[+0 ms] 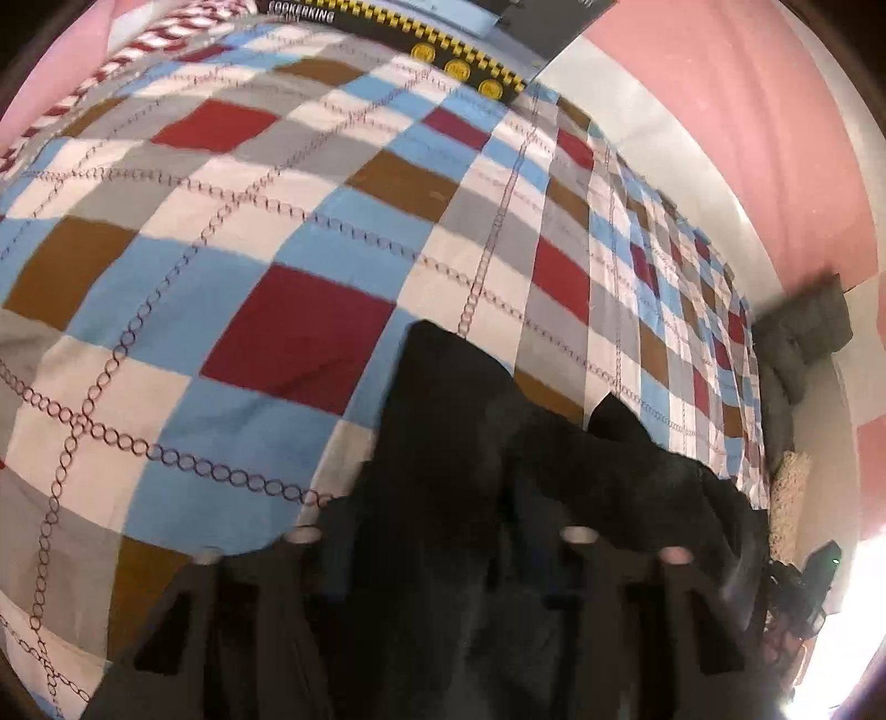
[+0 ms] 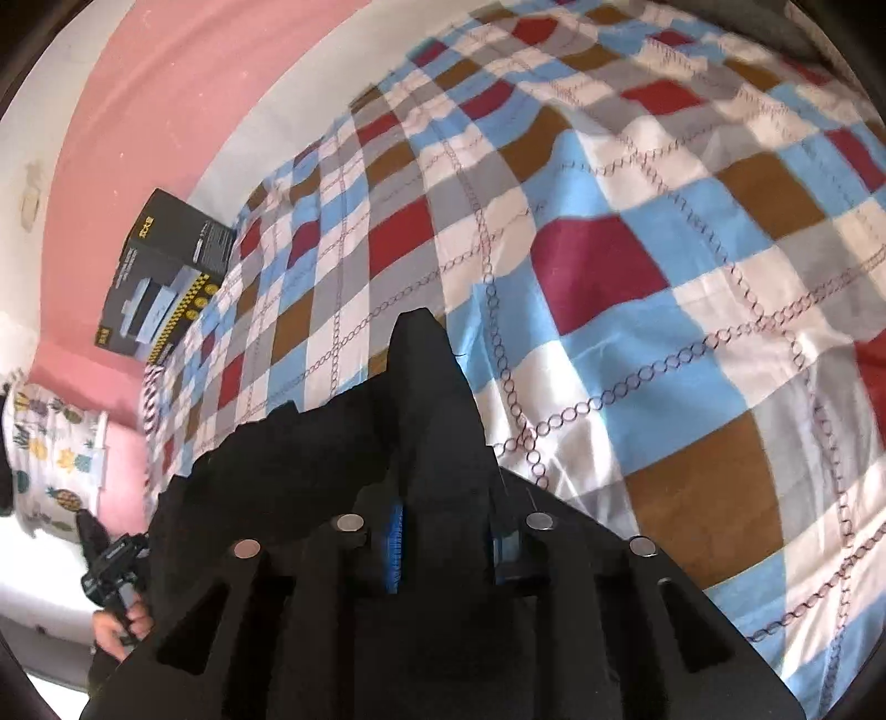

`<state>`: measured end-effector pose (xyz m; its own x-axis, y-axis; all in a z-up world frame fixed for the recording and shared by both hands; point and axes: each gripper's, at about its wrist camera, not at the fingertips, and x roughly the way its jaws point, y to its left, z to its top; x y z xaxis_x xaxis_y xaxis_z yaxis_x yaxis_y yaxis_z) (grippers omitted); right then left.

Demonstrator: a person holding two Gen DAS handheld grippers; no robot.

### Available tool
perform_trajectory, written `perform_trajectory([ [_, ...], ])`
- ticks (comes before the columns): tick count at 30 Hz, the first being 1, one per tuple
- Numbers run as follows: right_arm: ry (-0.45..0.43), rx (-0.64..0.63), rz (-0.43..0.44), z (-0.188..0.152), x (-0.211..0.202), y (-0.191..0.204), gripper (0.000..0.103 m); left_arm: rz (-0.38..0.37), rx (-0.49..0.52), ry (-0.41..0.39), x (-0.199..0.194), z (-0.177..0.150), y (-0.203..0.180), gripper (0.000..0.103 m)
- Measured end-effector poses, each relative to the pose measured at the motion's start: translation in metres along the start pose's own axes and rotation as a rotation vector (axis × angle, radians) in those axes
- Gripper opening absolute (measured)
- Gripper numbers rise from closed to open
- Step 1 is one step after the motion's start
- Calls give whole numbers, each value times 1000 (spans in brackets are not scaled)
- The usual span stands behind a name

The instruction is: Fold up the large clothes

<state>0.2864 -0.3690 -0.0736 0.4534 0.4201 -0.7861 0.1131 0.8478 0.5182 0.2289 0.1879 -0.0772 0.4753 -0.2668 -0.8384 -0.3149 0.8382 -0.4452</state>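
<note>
A: Where's the black garment (image 2: 432, 399)?
B: Lifted over the checked bed (image 2: 664, 232), pinched closed in the left tongs (image 1: 443, 554) and right tongs (image 2: 443, 531).
A: Next?
B: Probably lay it flat.

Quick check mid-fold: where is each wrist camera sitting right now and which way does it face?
Left wrist: on the left gripper, looking down across the checked bedspread toward the black box; black garment fills its fingers.
Right wrist: on the right gripper, looking across the bed; the left hand shows at lower left.
Shared: garment, bedspread, box, pink wall.
</note>
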Motion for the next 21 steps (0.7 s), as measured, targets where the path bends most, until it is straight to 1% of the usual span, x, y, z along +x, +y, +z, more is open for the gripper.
perform_trajectory([
  [1, -34, -12, 5, 1, -8, 4, 18, 0, 4, -38, -8, 1, -3, 28],
  [3, -122, -18, 27, 4, -28, 10, 17, -27, 14, -136, -28, 5, -13, 25],
  [4, -140, -13, 32, 6, -32, 10, 17, -36, 38, -181, -34, 7, -19, 25],
  [5, -153, -10, 18, 9, -31, 10, 17, -28, 68, -208, -34, 9, -25, 25],
  [6, -148, -11, -12, 11, -24, 9, 17, -2, 93, -213, -27, 10, -31, 25],
  [8, -115, -12, -75, 10, 0, 2, 17, 51, 121, -195, -3, 11, -34, 26],
  [10, -80, -4, -99, 6, 22, -7, 18, 62, 107, -168, 18, 8, -27, 26],
  [12, -65, 12, -109, 0, 36, -14, 18, 63, 94, -171, 29, 4, -19, 27],
  [14, -65, -1, -121, -1, 40, -14, 19, 62, 88, -169, 35, 3, -13, 28],
  [16, -54, -10, -134, -1, 45, -15, 20, 78, 95, -162, 40, 1, -13, 29],
  [19, -45, -21, -161, -2, 50, -15, 24, 121, 119, -150, 46, 0, -18, 32],
  [21, -37, -21, -171, -2, 51, -15, 26, 151, 131, -138, 47, 0, -22, 36],
])
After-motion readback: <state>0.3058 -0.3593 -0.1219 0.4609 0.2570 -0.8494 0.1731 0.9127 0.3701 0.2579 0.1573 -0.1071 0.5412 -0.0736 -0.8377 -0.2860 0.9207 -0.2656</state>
